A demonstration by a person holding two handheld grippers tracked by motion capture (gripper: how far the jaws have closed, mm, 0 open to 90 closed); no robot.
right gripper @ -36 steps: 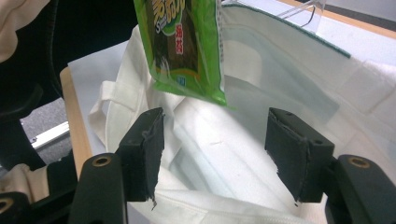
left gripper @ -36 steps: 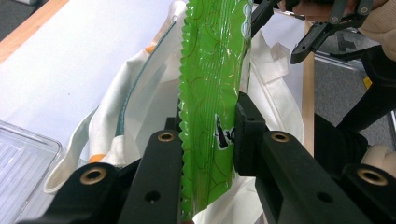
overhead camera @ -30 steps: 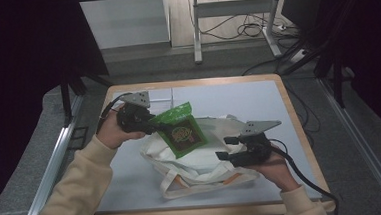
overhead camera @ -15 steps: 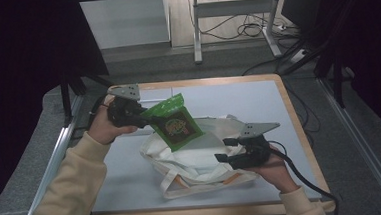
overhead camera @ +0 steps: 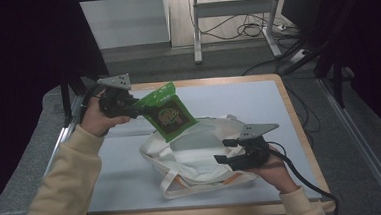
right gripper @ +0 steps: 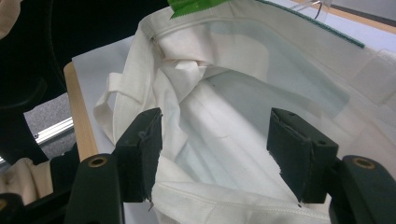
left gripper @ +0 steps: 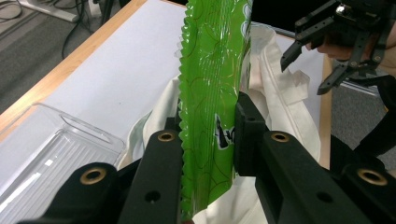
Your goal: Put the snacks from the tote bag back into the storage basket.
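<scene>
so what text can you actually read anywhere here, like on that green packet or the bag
Crinkly green foil snack packet: a round brown and yellow logo on its face in the high view, too small and blurred to read.
Same packet, left gripper view: part of white lettering beside the jaw, cut off, not readable as a word.
White cloth tote bag: no print visible.
Clear plastic tray: no label visible.

Packet (overhead camera: 169,114) above bag (overhead camera: 196,157), between left tool (overhead camera: 128,107) and right tool (overhead camera: 223,150).
</scene>
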